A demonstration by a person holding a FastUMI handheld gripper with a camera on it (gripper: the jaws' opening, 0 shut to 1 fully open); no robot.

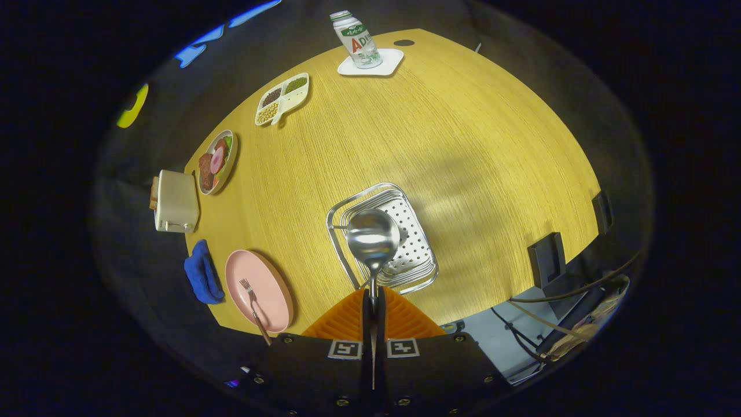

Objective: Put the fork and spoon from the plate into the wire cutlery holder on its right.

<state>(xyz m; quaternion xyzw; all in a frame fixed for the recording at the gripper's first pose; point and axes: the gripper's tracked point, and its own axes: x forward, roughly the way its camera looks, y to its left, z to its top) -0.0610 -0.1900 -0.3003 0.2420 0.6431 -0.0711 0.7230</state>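
One piece of cutlery is already off the plate: the spoon (pixel 373 236) is clamped by its handle between the closed fingers of the gripper (pixel 373 301), bowl pointing to twelve o'clock and hanging above the wire cutlery holder (pixel 405 200), whose perforated floor shows behind it. The fork (pixel 253 307) lies on the pink plate (pixel 263 284) at about nine o'clock from the fingers, tines away, handle overhanging the near rim. Both pieces look like polished steel, so I judge them stiff, light and slippery; the thin handle is the place to pinch, and a loose hold would likely let it pivot. The wooden table (pixel 463 145) is smooth and flat. Farther off, toward eleven, sit a blue cloth (pixel 202 272), a toaster (pixel 175 202), a plate of food (pixel 217 162) and a divided tray (pixel 283 97); a bottle (pixel 356 39) stands at twelve.
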